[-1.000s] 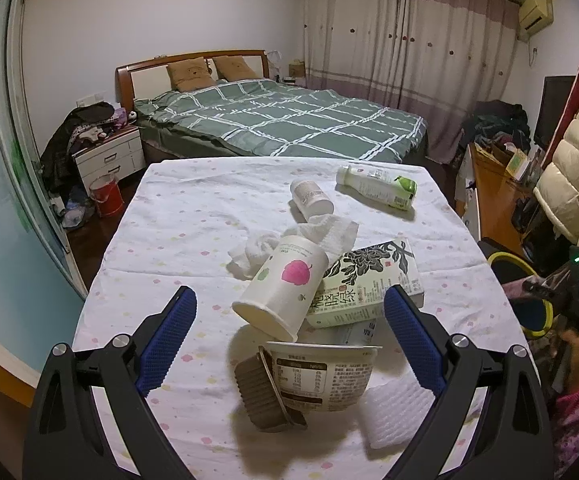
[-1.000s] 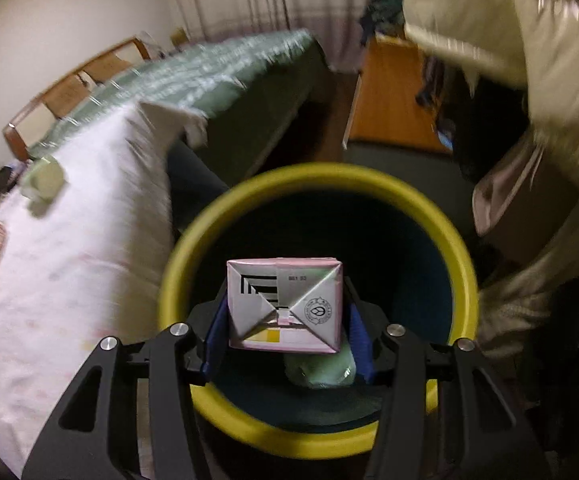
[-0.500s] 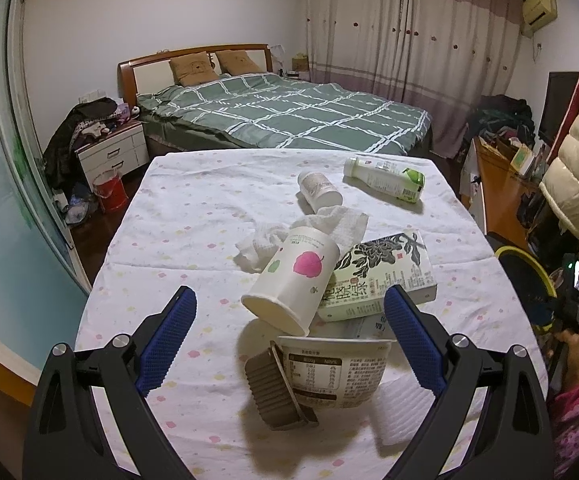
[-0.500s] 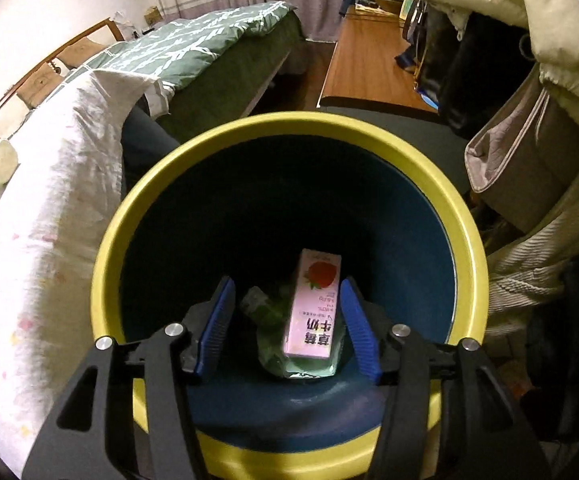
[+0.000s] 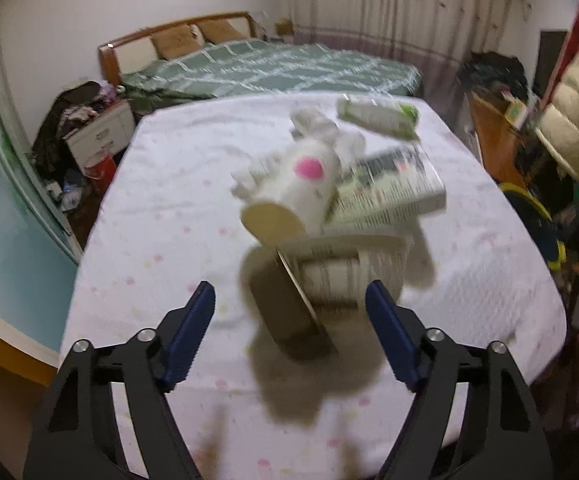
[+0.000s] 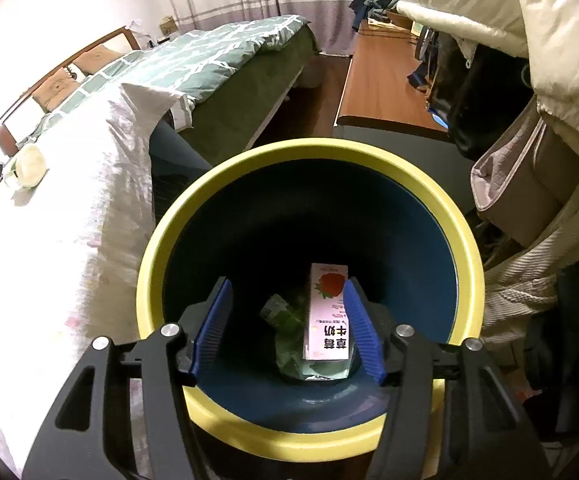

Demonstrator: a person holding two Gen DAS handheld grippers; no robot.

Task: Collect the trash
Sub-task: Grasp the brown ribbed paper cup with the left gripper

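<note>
Trash is partly collected: a pink strawberry milk carton [image 6: 327, 312] lies inside the yellow-rimmed blue bin [image 6: 249, 432], below the empty, opening right gripper [image 6: 289, 326]. Left gripper [image 5: 289, 340], empty, is closing toward a tipped paper bowl [image 5: 341, 272]; several items remain on the white tablecloth [image 5: 161, 208].

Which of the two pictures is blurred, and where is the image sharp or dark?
Left wrist view: motion blur smears the cup, the carton and the bowl, whose print is unreadable; the left tool, its jaws closing on nothing, stays sharp, with a heavy shadow below the bowl. Right wrist view: sharp; the milk carton is readable, though the bin is dark inside; fisheye bends the edges.
</note>
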